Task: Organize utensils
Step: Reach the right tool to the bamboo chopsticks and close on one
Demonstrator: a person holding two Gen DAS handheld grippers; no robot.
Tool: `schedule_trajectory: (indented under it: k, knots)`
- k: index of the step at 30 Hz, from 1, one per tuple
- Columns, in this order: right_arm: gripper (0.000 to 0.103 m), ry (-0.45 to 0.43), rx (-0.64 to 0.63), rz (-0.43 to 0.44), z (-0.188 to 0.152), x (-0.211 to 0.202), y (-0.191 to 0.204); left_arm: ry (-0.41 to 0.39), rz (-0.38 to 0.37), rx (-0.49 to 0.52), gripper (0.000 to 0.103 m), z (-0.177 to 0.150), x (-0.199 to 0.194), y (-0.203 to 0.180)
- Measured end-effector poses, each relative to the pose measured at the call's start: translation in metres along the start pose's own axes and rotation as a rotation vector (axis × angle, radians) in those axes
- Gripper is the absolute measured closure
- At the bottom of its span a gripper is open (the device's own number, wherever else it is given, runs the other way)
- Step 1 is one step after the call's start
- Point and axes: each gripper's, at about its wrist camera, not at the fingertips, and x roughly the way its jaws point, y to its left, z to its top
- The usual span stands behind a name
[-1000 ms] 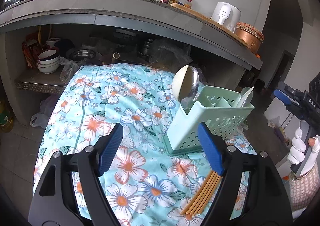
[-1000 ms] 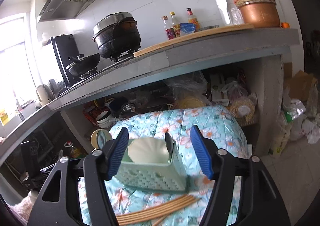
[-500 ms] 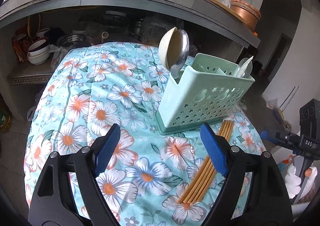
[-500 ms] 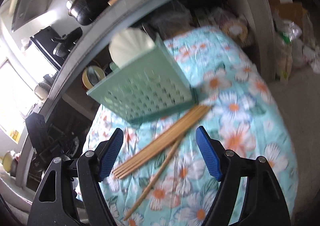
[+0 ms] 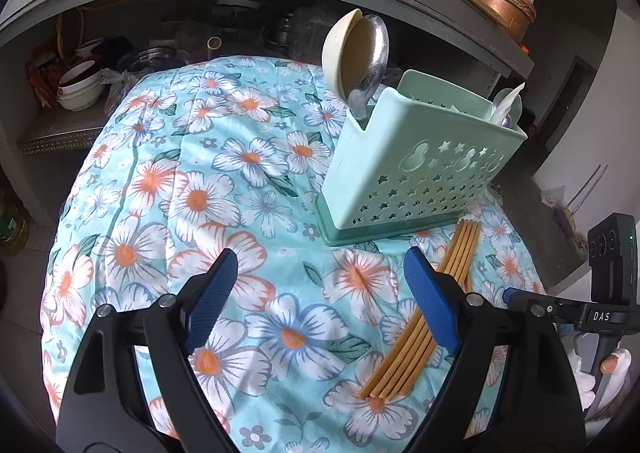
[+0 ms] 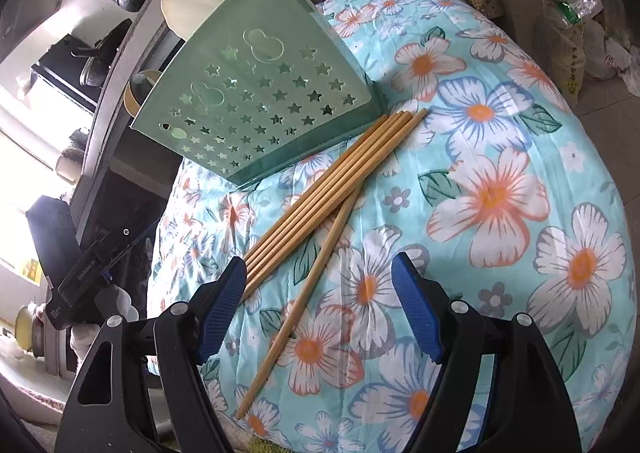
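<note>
Lying bundled beside mint holder (image 6: 256, 93) — tan chopsticks (image 6: 320, 193), both tools released — empty.

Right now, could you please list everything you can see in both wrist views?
Perforated plastic utensil caddy: one, mint green, upright on the cloth.
Wooden chopsticks: about six, tan, flat on the cloth beside the caddy; one crosses the bundle.
Large ladles: two, cream and steel, standing in the caddy's end compartment.
Quilted floral cloth: one, aqua with white-orange flowers.
Stacked bowls: several, white, on the shelf under the counter.
Copper pot: one, on the counter.
Left gripper: black with blue pads, open, empty.
Right gripper: same, open over the chopsticks.
</note>
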Motion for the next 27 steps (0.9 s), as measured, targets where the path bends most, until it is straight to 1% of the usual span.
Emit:
schedule_trajectory:
  k: [7,15,23,27]
  knots:
    - [0.03,0.042,0.021,0.021,-0.005,0.015,0.001,0.005,0.0,-0.003,0.022,0.0,0.001,0.001]
    - [0.059,0.056,0.035,-0.022,-0.002,0.024,0.0,-0.003,-0.003,0.008,0.022,-0.002,-0.002,-0.002]
    - [0.073,0.074,0.045,-0.046,0.01,0.039,0.005,0.012,-0.024,0.02,0.022,-0.008,-0.002,-0.006]
    - [0.074,0.074,0.041,-0.047,0.012,0.041,0.007,0.004,-0.052,0.058,0.022,-0.011,-0.005,-0.017]
